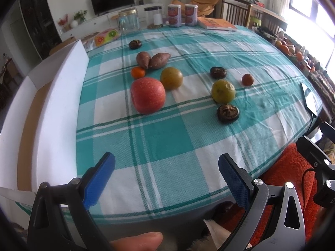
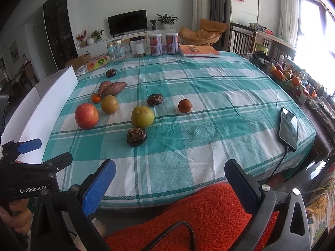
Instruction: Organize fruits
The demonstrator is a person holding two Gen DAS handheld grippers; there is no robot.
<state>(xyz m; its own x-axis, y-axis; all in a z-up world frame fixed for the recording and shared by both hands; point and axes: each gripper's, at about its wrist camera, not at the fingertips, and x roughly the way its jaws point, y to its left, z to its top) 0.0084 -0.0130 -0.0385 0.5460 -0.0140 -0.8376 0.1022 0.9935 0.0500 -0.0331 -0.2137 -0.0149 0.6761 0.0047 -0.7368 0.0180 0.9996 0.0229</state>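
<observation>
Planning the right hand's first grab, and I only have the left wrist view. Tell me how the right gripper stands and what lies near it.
Observer: The right gripper is open and empty, above the orange mat at the near edge of the table.
Operator: Report that flat thing at the right edge.
Observer: A phone, screen up, with a cable plugged into its near end.
Operator: Name the item nearest that gripper.
Observer: The dark wrinkled one, ahead, nearer its left finger.

The near half of the tabletop [image 2: 188,156] lies bare ahead of both tools. Farther in, an apple [image 1: 147,95], two green fruits and dark mushrooms crowd together. A white box wall [image 1: 60,96] blocks the left edge; a phone [image 2: 289,128] lies right.
</observation>
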